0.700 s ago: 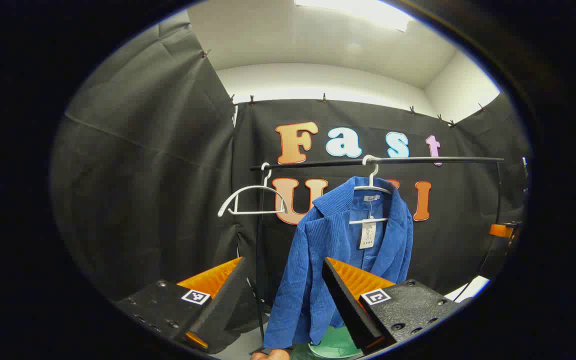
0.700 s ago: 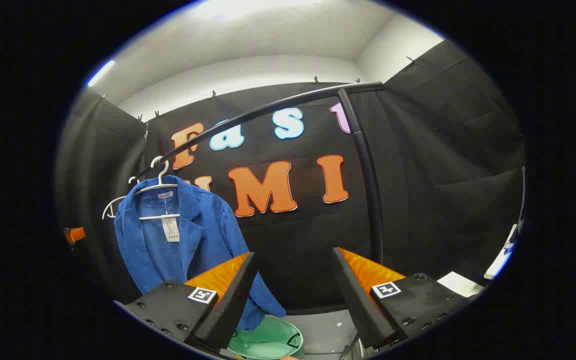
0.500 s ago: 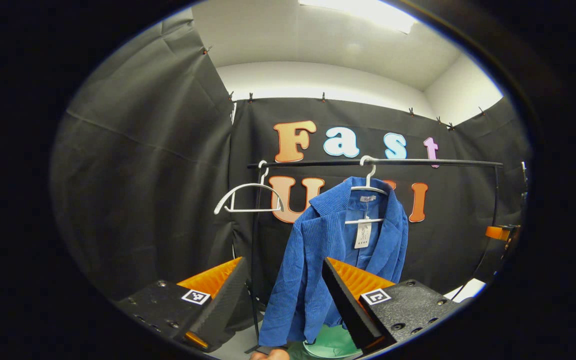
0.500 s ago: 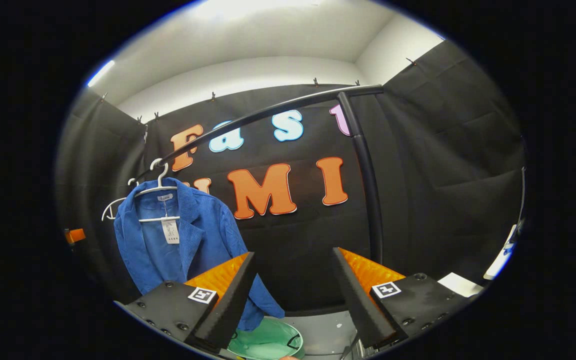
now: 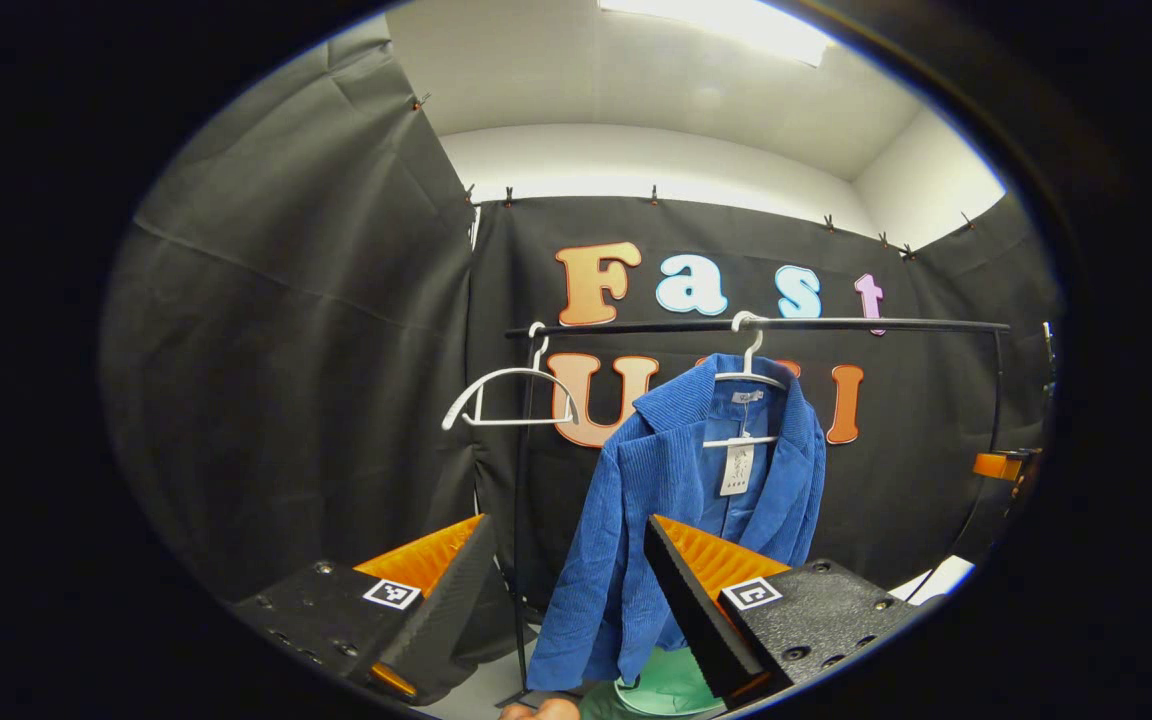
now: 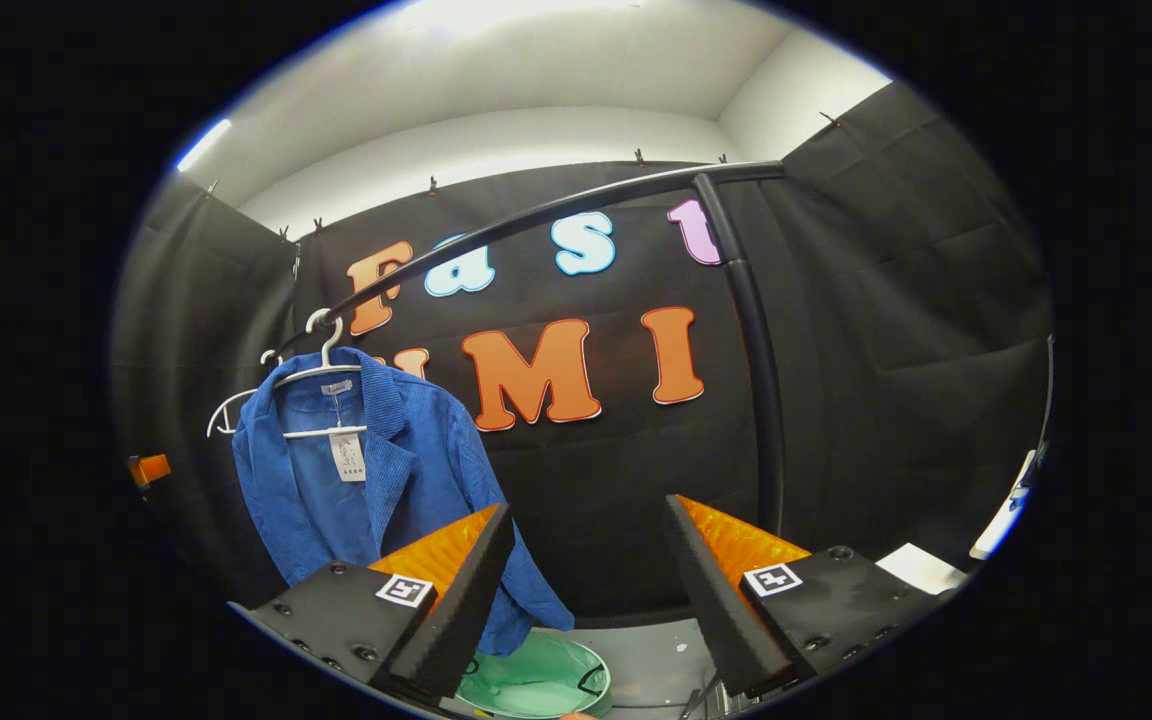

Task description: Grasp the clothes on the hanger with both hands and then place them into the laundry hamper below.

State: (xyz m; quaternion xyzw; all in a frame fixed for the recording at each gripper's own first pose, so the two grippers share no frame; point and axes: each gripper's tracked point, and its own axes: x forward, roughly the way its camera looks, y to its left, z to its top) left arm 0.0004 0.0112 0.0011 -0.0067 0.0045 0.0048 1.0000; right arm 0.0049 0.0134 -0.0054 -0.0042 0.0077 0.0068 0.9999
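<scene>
A blue corduroy jacket with a paper tag hangs on a white hanger from a black rail. Under it stands a mint green hamper. In the left gripper view my left gripper is open and well short of the jacket, with nothing between its fingers. In the right gripper view the jacket hangs at the left, above the hamper. There my right gripper is open, to the right of the jacket and apart from it.
A bare white hanger hangs at the rail's left end. The rack's black upright rises just behind my right gripper. Black cloth walls close the booth on all sides. A person's fingertip shows at the bottom edge.
Both views shifted slightly: the jacket and rail drifted a little left and back in the left gripper view, and a little right and up in the right gripper view. Both grippers stayed open.
</scene>
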